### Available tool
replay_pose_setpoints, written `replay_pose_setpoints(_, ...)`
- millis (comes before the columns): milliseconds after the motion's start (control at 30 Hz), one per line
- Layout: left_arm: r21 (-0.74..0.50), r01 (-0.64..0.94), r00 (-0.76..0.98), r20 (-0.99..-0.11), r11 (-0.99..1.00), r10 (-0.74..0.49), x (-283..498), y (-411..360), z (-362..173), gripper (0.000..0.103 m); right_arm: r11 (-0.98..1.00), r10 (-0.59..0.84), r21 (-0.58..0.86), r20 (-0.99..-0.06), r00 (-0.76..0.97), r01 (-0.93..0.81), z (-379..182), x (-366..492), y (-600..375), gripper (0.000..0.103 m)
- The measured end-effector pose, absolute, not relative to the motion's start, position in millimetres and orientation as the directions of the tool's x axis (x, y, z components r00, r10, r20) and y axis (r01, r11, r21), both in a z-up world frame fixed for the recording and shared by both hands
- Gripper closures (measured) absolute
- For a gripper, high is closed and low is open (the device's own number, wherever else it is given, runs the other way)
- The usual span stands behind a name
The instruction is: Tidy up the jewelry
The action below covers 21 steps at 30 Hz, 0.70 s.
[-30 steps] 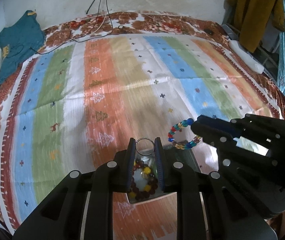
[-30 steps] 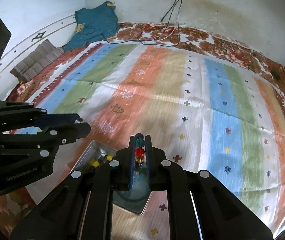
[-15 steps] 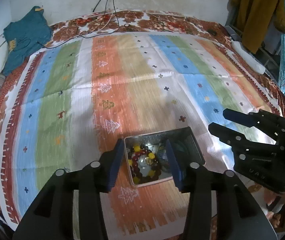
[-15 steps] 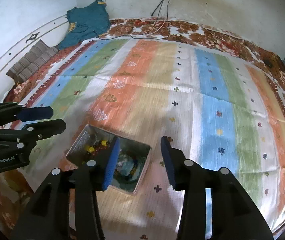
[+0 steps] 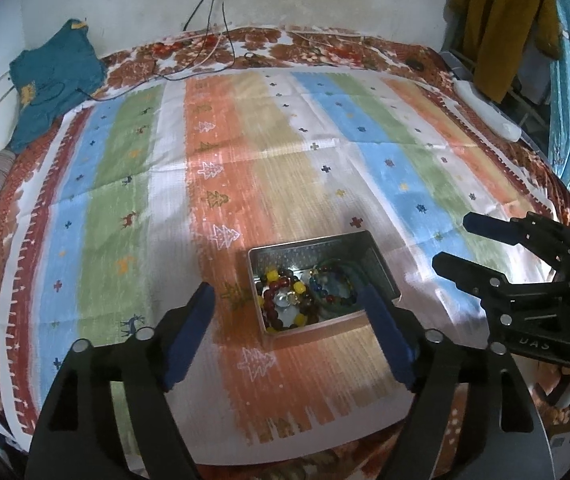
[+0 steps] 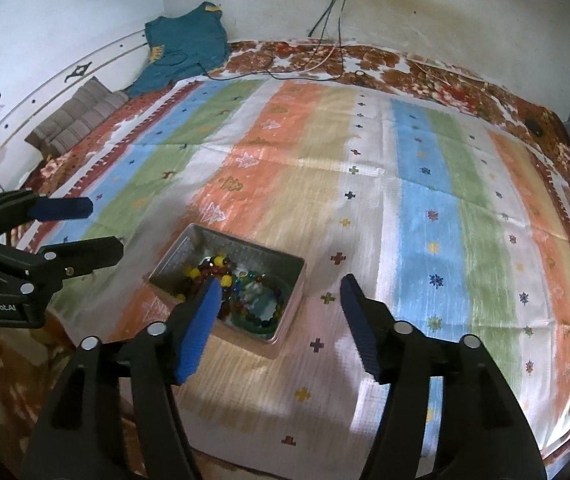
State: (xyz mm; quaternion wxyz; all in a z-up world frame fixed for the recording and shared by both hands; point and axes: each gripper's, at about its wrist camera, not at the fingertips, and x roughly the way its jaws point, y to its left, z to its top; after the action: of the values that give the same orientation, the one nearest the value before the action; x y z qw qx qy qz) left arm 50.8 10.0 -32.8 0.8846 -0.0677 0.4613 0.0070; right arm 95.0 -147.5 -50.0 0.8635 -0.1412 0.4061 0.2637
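Both grippers had drawn back and up from the tin since a second earlier, when the left pinched a ring and the right a bead bracelet; neither held anything; the left gripper (image 5: 287,294) stood spread wide above the tin (image 5: 377,256), its jaws clear of it; the right gripper (image 6: 281,284) was likewise spread, beside and above the tin (image 6: 289,312). One tin lay on the striped cloth (image 5: 285,168), near its front edge; inside lay beaded bracelets (image 5: 285,298) in a tangle, red, yellow, blue and dark beads; the count could not be fixed, at least three. One teal garment (image 6: 187,40) lay at the far corner; one folded grey blanket (image 6: 79,118) just beside it.
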Motion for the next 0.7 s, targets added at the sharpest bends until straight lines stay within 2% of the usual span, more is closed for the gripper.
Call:
replay_pose_setpoints(200, -0.079, -0.066, 0.595, -0.803, 0.995, -0.025, 37.0, 0.3, -28.9, 0.007, 0.813, 0.354, -0.044, -0.755, 0.552, -0.581, -44.7, 80.3, -154.7, 0.025)
replay_pose_setpoints(333, -0.046, -0.072, 0.62, -0.785, 0.996, 0.008, 30.2, -3.9, -26.2, 0.006, 0.807, 0.361, -0.056, -0.74, 0.567, -0.587, -42.1, 71.4, -157.0, 0.014)
replay_pose_setpoints(700, -0.043, -0.045, 0.669, -0.743, 0.998, -0.002, 18.1, -13.1, -20.3, 0.006, 0.807, 0.394, -0.033, -0.714, 0.579, -0.589, -36.4, 55.4, -165.8, 0.01)
